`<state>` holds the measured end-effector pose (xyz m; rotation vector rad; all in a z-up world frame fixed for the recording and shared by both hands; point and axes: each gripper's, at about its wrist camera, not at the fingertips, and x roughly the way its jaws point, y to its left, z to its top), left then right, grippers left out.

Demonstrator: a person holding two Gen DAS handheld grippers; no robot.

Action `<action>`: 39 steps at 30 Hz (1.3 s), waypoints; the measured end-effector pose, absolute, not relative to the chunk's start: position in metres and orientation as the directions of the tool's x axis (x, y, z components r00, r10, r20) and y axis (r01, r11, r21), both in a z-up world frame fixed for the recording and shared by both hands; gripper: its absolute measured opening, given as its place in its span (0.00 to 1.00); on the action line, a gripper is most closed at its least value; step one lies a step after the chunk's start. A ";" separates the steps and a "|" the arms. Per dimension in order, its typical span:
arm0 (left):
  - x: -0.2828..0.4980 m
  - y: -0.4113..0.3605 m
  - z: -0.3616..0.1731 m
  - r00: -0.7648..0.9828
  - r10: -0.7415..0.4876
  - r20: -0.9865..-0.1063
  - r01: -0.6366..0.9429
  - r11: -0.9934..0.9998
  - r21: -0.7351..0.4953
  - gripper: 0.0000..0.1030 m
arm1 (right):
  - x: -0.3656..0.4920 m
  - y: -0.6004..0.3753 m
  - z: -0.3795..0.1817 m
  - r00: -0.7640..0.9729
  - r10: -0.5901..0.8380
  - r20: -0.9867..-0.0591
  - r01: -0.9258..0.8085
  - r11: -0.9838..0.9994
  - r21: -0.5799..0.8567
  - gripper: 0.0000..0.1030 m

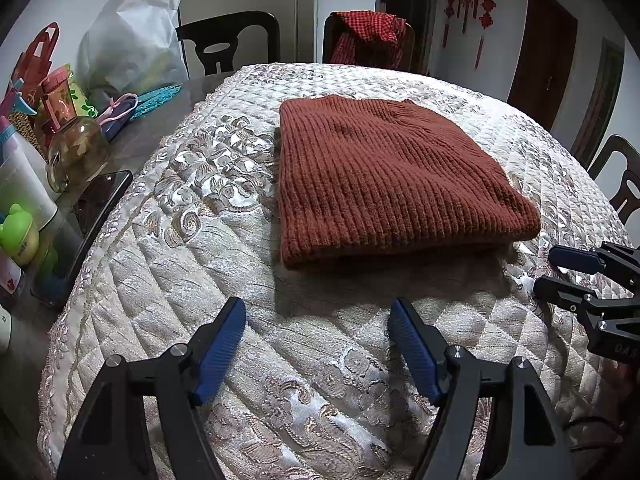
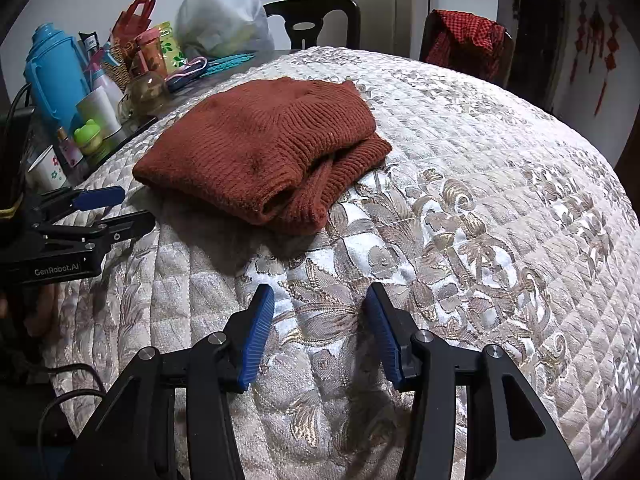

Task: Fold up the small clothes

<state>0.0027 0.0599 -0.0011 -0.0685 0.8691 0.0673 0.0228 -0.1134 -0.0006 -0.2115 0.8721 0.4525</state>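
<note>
A rust-brown ribbed knit sweater (image 1: 384, 176) lies folded into a thick rectangle on the quilted cloth (image 1: 224, 264); it also shows in the right wrist view (image 2: 264, 148), with layered edges facing the camera. My left gripper (image 1: 318, 312) is open and empty, a short way in front of the sweater's near fold. My right gripper (image 2: 320, 300) is open and empty, hovering over the cloth near the sweater's corner. Each gripper shows in the other's view: the right one (image 1: 548, 270) at the far right, the left one (image 2: 132, 206) at the left, both open.
Clutter stands along the table's left side: a blue thermos (image 2: 52, 76), cups, a glass jar (image 1: 76, 152), a green frog toy (image 2: 88, 136), a phone (image 1: 96, 216), a white bag (image 1: 132, 36). Dark chairs (image 1: 228, 44) stand behind, one draped with a red checked cloth (image 1: 372, 36).
</note>
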 end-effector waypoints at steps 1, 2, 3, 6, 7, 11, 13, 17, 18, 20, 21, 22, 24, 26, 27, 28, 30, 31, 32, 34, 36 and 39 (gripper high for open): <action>0.003 0.060 -0.001 0.643 0.031 -0.765 -0.087 0.996 -0.033 0.75 | 0.022 -0.112 -0.001 0.555 0.297 -0.777 -0.468 0.884 0.003 0.51; 0.003 0.060 -0.002 0.643 0.031 -0.765 -0.087 0.996 -0.033 0.75 | 0.021 -0.111 -0.001 0.555 0.296 -0.778 -0.471 0.882 0.000 0.51; 0.003 0.060 -0.001 0.643 0.031 -0.765 -0.087 0.996 -0.033 0.75 | 0.021 -0.109 -0.001 0.555 0.295 -0.778 -0.473 0.881 -0.003 0.53; 0.003 0.060 -0.001 0.643 0.033 -0.765 -0.089 0.995 -0.032 0.76 | 0.020 -0.109 -0.001 0.554 0.296 -0.778 -0.473 0.881 -0.001 0.53; 0.003 0.060 -0.001 0.643 0.034 -0.765 -0.089 0.996 -0.030 0.76 | 0.020 -0.108 -0.001 0.553 0.297 -0.778 -0.473 0.881 0.000 0.53; 0.003 0.060 -0.002 0.642 0.033 -0.766 -0.090 0.995 -0.033 0.76 | 0.021 -0.109 -0.002 0.553 0.298 -0.778 -0.474 0.881 0.000 0.53; 0.003 0.059 -0.002 0.642 0.035 -0.766 -0.090 0.995 -0.030 0.76 | 0.021 -0.109 -0.002 0.552 0.299 -0.778 -0.474 0.880 0.002 0.53; 0.003 0.060 -0.002 0.641 0.034 -0.767 -0.091 0.995 -0.033 0.76 | 0.021 -0.109 -0.002 0.552 0.299 -0.778 -0.474 0.880 0.002 0.53; 0.003 0.060 -0.002 0.641 0.034 -0.767 -0.091 0.995 -0.033 0.76 | 0.021 -0.109 -0.002 0.552 0.299 -0.778 -0.474 0.880 0.002 0.53; 0.003 0.060 -0.002 0.641 0.033 -0.767 -0.091 0.995 -0.033 0.77 | 0.021 -0.109 -0.002 0.552 0.299 -0.778 -0.474 0.880 0.002 0.53; 0.004 0.060 -0.002 0.641 0.033 -0.767 -0.091 0.995 -0.033 0.77 | 0.021 -0.109 -0.002 0.552 0.299 -0.778 -0.474 0.880 0.002 0.53; 0.003 0.060 -0.002 0.641 0.033 -0.767 -0.091 0.995 -0.033 0.77 | 0.021 -0.109 -0.002 0.552 0.299 -0.778 -0.474 0.881 0.002 0.53; 0.004 0.060 -0.002 0.641 0.033 -0.767 -0.090 0.995 -0.033 0.77 | 0.021 -0.109 -0.002 0.552 0.299 -0.778 -0.474 0.880 0.002 0.53; 0.004 0.060 -0.002 0.640 0.034 -0.768 -0.090 0.995 -0.031 0.77 | 0.021 -0.109 -0.002 0.552 0.299 -0.778 -0.474 0.880 0.002 0.53; 0.003 0.060 -0.002 0.640 0.034 -0.768 -0.089 0.996 -0.031 0.77 | 0.021 -0.109 -0.002 0.552 0.300 -0.778 -0.474 0.880 0.003 0.53; 0.003 0.060 -0.002 0.640 0.034 -0.768 -0.090 0.995 -0.031 0.77 | 0.021 -0.109 -0.002 0.552 0.300 -0.778 -0.474 0.881 0.003 0.53; 0.003 0.060 -0.002 0.640 0.034 -0.768 -0.090 0.995 -0.031 0.77 | 0.021 -0.110 -0.002 0.552 0.300 -0.778 -0.474 0.880 0.003 0.53; 0.003 0.060 -0.002 0.640 0.034 -0.768 -0.090 0.995 -0.031 0.77 | 0.021 -0.110 -0.002 0.552 0.300 -0.778 -0.474 0.880 0.003 0.53; 0.004 0.060 -0.002 0.639 0.034 -0.768 -0.090 0.995 -0.031 0.78 | 0.021 -0.110 -0.002 0.552 0.300 -0.778 -0.474 0.880 0.004 0.53; 0.003 0.060 -0.002 0.639 0.034 -0.768 -0.090 0.995 -0.031 0.78 | 0.021 -0.110 -0.002 0.552 0.301 -0.778 -0.474 0.880 0.004 0.53; 0.004 0.060 -0.002 0.640 0.034 -0.768 -0.090 0.995 -0.031 0.78 | 0.021 -0.109 -0.001 0.552 0.301 -0.778 -0.474 0.880 0.004 0.53; 0.003 0.060 -0.002 0.640 0.034 -0.768 -0.090 0.996 -0.031 0.78 | 0.021 -0.109 -0.001 0.552 0.301 -0.778 -0.474 0.880 0.004 0.53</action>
